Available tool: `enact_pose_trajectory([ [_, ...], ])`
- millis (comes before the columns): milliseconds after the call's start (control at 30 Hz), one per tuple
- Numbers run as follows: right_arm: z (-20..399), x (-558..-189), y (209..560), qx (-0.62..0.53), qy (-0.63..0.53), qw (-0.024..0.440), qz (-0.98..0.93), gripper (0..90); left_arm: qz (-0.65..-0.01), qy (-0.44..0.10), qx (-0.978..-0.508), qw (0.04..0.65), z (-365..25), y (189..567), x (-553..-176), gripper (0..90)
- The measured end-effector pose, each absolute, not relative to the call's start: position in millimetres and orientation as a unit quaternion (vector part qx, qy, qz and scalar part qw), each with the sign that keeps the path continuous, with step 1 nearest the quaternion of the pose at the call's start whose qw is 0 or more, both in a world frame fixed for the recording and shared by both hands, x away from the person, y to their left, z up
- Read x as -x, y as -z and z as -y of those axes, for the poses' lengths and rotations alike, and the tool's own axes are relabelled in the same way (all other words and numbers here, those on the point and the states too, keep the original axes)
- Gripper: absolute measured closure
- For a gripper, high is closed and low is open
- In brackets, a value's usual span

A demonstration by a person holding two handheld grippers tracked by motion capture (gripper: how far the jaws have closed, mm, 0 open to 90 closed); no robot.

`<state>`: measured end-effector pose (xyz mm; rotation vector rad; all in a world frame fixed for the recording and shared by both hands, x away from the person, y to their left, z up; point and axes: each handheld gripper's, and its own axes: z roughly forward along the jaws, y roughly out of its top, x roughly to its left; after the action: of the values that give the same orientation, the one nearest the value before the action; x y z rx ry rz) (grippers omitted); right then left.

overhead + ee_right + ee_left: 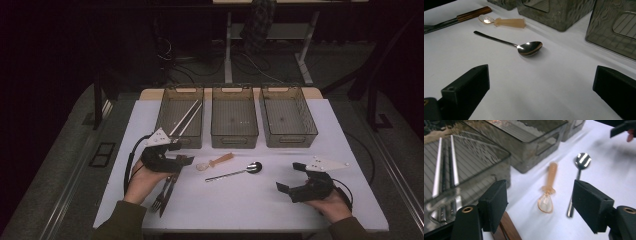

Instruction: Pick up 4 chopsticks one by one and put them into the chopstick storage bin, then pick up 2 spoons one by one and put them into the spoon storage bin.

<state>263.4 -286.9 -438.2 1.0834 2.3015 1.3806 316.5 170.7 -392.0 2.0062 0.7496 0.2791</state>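
The spoon is glossy polished metal. The small scoop looks like translucent amber plastic (bowl shiny), and the desk is matt white.

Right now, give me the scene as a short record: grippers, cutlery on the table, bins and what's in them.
left gripper: jaws open, nothing between them, aimed toward the small orange-handled spoon
right gripper: jaws open, nothing between them, facing the metal spoon
table: white top
loose cutlery: small orange-handled spoon, metal spoon, fork and knife with brown handles under the left hand
bins: three clear bins in a row at the far edge
left bin: holds chopsticks
middle bin: looks empty
right bin: looks empty
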Motion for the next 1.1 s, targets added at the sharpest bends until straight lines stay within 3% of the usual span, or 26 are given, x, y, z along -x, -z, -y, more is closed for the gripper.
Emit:
enact_pose_trajectory([
  [300,287.2,-263.9,437.8,-0.370,-0.474,0.124,-0.790,0.4,-0.285,-0.102,-0.828,0.471,-170.9,409.6,-294.0,13.6],
  [500,287.0,-263.5,437.8,-0.370,-0.473,0.124,-0.790,0.4,-0.273,-0.099,-0.830,0.476,-171.4,415.5,-280.4,9.8],
  [667,285.8,-263.1,437.8,-0.367,-0.473,0.119,-0.792,0.4,-0.273,-0.087,-0.831,0.477,-174.0,421.0,-275.0,0.0],
  [1100,281.3,-270.6,434.0,-0.367,-0.480,0.101,-0.790,0.4,-0.282,-0.085,-0.835,0.465,-173.5,422.9,-278.9,0.0],
])
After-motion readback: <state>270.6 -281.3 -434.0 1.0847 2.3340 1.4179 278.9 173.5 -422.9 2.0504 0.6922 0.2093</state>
